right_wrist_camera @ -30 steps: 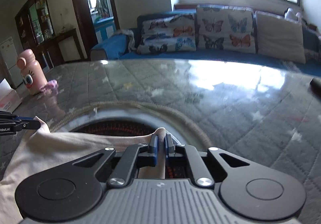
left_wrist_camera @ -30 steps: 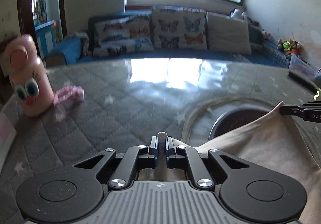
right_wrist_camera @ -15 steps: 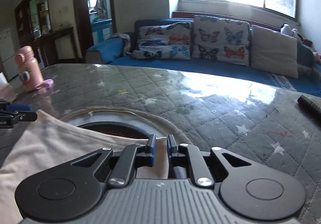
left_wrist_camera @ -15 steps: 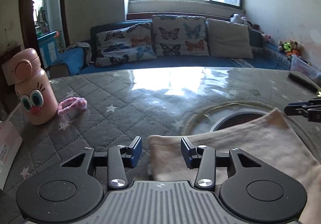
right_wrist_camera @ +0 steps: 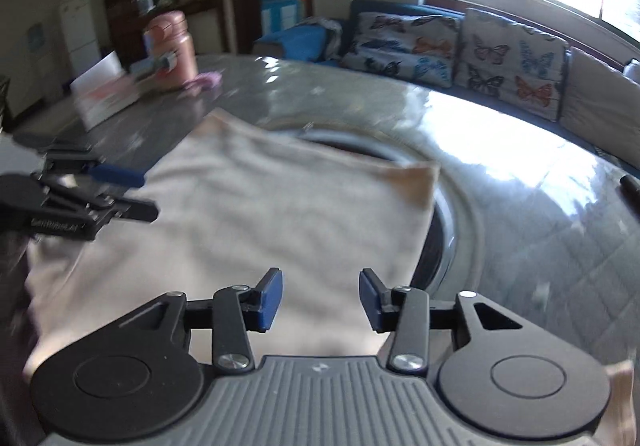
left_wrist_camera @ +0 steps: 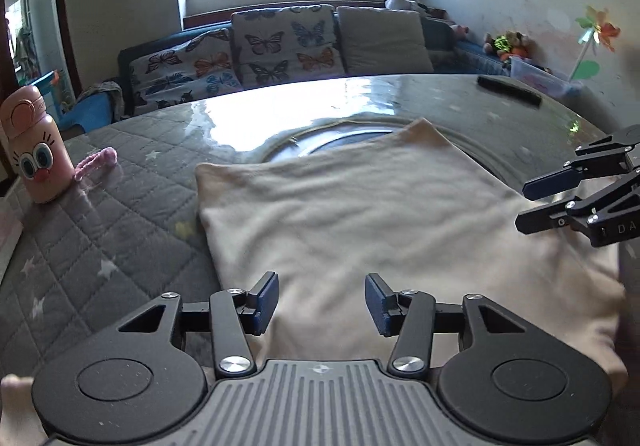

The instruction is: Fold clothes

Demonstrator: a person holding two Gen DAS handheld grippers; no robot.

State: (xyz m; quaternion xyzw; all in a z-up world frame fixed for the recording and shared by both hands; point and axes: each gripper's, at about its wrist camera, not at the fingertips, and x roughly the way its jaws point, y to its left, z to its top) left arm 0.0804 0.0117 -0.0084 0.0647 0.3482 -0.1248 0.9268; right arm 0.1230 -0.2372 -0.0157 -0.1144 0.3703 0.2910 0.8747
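Now both claws spread, jaws just opened, empty: left claw (left_wrist_camera: 322, 300), right claw (right_wrist_camera: 320, 300); beige cloth (left_wrist_camera: 360, 214) lies flat mid-frame, just ahead of both.

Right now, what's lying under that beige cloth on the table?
Under the beige cloth lies the grey quilted table cover, and a round dark inset peeks past its far edge. The rest of that inset is covered.

quilted table (left_wrist_camera: 120, 246) | cream cloth (left_wrist_camera: 360, 214) | pink bottle (left_wrist_camera: 34, 158) | remote (left_wrist_camera: 509, 90)
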